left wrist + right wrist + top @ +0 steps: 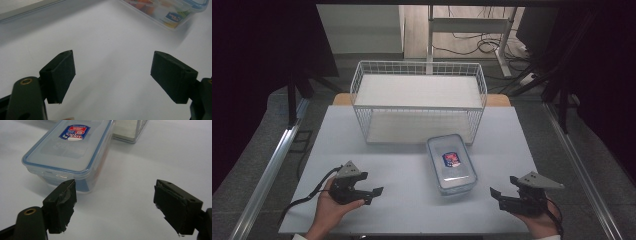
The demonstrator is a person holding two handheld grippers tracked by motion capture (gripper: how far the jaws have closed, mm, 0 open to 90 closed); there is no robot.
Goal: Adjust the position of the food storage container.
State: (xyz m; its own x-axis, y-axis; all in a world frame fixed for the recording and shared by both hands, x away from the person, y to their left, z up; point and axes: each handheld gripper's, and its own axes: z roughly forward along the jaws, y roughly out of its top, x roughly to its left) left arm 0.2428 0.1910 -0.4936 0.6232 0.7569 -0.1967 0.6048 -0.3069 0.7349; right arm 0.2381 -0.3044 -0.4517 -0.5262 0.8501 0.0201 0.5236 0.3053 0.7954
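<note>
Clear lidded box (451,164) before wire rack (419,100)

A lab-like recording room: dark curtains (252,75), metal frame rails (267,170), floor cables (472,47).

A pale grey table (412,210) fills the middle of the scene. Toward its far edge stands a white wire rack (418,100) with two levels, a white board on each. Just in front of the rack's right corner sits a clear plastic lidded box (451,164), blue seal around the lid, a red and blue sticker on top. Orange contents show through its wall in the left gripper view. Beyond the table, white desk legs (502,45) and loose cables (472,47) lie on the floor.
</note>
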